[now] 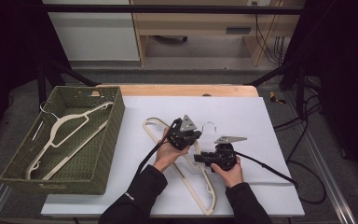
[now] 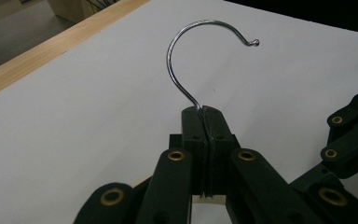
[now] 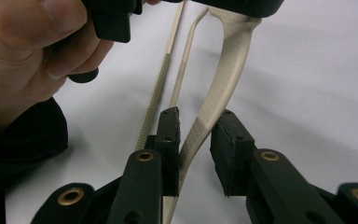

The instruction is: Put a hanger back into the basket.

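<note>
A cream plastic hanger with a metal hook lies on a white sheet. My left gripper is shut on the base of the hook, right where the wire leaves the hanger; in the high view this gripper sits mid-table. My right gripper comes in from the right, just nearer the person. Its jaws straddle one textured arm of the hanger. The arm rests against one pad and a thin gap remains at the other, so the right gripper stands open around it.
A green woven basket stands at the left with another cream hanger inside. A wooden table edge runs behind the sheet. Black cables trail from the grippers to the right. The person's hand fills the upper left of the right gripper view.
</note>
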A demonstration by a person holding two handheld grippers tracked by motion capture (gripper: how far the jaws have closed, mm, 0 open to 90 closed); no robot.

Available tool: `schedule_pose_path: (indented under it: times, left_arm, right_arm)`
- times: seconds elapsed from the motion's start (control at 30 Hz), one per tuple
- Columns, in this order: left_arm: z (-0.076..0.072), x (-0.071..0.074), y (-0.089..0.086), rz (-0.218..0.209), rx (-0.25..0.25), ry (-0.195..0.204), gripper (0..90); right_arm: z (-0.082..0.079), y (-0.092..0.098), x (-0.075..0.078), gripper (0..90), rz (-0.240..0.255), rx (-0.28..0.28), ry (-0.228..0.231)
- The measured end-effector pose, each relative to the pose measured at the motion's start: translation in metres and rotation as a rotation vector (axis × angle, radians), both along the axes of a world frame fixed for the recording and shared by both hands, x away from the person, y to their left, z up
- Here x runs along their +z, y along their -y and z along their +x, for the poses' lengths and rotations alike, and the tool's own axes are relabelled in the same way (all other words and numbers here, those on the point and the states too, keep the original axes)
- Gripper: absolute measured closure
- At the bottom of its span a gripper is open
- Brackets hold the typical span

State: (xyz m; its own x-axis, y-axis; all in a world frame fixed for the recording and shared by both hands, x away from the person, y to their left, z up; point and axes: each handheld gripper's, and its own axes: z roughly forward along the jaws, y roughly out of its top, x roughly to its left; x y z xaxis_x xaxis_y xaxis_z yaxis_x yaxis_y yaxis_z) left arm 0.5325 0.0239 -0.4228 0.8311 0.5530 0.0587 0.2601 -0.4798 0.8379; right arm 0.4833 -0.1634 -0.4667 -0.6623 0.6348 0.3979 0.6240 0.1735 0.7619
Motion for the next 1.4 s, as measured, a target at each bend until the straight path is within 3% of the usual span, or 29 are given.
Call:
schedule_pose_path:
  times: [0.1,0.2,0.27,0.37,0.63,0.7,0.83,0.93,1.03,1.1,1.27,1.4]
  left_arm:
    - [-0.002,0.004,-0.003,0.003,-0.004,0.010,88.6]
    - [-0.005,0.011,-0.010,-0.023,-0.011,0.002,87.8]
    - [-0.009,0.017,-0.017,-0.021,-0.006,0.017,84.4]
    - [-0.013,0.027,-0.033,-0.047,0.009,0.017,77.2]
    - [-0.030,0.049,-0.083,-0.068,0.083,0.029,52.5]
    - [-0.035,0.052,-0.096,-0.096,0.093,0.017,47.0]
    - [-0.045,0.052,-0.114,-0.097,0.114,0.006,36.3]
    - [-0.054,0.049,-0.126,-0.123,0.100,-0.010,29.2]
    - [-0.062,0.046,-0.134,-0.116,0.085,-0.016,24.1]
    - [-0.067,0.043,-0.138,-0.104,0.072,-0.017,22.2]
    - [-0.076,0.039,-0.144,-0.134,0.048,-0.022,20.1]
    - [-0.077,0.038,-0.142,-0.117,0.028,-0.031,21.5]
  right_arm:
    - [-0.001,0.000,0.001,75.3,0.027,-0.002,-0.017]
    - [-0.002,-0.001,0.003,76.6,0.051,0.003,-0.022]
    - [-0.002,0.000,0.004,76.5,0.039,0.003,-0.015]
    - [-0.004,0.002,0.006,77.5,0.040,0.004,-0.013]
    - [-0.009,0.008,0.017,82.1,0.065,-0.008,0.011]
    - [-0.011,0.009,0.020,83.2,0.072,-0.009,0.012]
    - [-0.013,0.013,0.025,85.1,0.074,0.004,0.020]
    - [-0.015,0.015,0.028,86.0,0.079,0.017,0.020]
    - [-0.018,0.015,0.032,86.5,0.059,0.033,0.033]
    - [-0.021,0.015,0.035,87.1,0.045,0.055,0.053]
    - [-0.027,0.013,0.045,87.4,0.049,0.147,0.087]
    - [-0.033,0.009,0.051,87.4,0.033,0.212,0.106]
